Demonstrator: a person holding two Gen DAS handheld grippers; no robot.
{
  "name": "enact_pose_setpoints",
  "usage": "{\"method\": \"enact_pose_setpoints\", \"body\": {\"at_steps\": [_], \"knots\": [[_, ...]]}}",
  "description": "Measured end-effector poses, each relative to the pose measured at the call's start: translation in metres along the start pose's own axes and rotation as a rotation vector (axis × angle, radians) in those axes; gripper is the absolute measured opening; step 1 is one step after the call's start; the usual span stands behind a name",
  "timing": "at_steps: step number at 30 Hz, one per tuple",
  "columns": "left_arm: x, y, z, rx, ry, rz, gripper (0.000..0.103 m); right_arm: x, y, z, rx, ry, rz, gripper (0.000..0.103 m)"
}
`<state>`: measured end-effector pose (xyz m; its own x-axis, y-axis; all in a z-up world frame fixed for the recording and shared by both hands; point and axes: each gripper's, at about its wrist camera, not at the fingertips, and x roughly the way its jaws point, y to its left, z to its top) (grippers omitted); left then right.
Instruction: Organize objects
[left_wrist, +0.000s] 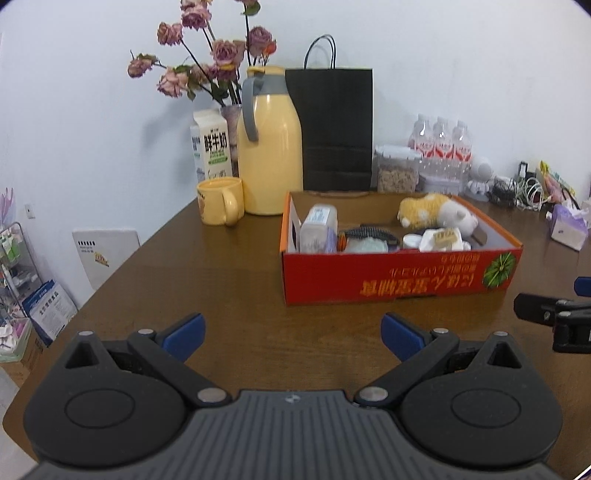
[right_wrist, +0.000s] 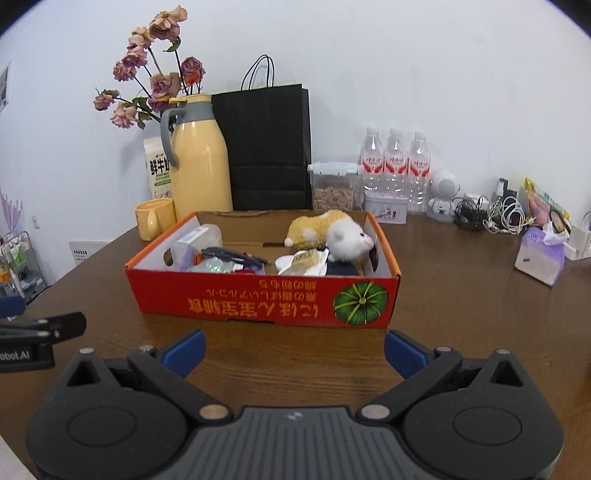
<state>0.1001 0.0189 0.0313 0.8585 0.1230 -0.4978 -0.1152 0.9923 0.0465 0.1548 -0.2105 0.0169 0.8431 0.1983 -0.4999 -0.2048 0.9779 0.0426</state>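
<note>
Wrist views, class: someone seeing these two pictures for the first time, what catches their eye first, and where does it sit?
The red cardboard box stands mid-table with upside-down print on its near side and a yellow-and-white plush toy lying at its right end. Behind it, against the wall, stand a tall yellow thermos jug, dried pink roses and a black paper bag. Both grippers, left and right, hang open and empty before the box.

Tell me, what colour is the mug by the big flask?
Pale yellow mug, matching the flask; clearest in the left wrist view.

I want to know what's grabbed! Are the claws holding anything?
No. The left gripper and right gripper are both open and empty, short of the red cardboard box.
</note>
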Motion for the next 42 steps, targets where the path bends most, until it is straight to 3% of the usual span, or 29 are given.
{"method": "enact_pose_setpoints", "body": {"at_steps": [42], "knots": [[0.0008,-0.0005,-0.0074,-0.007,0.020,0.004,0.103,-0.0040,0.0047,-0.0017,-0.007,0.008,0.005,0.103]]}}
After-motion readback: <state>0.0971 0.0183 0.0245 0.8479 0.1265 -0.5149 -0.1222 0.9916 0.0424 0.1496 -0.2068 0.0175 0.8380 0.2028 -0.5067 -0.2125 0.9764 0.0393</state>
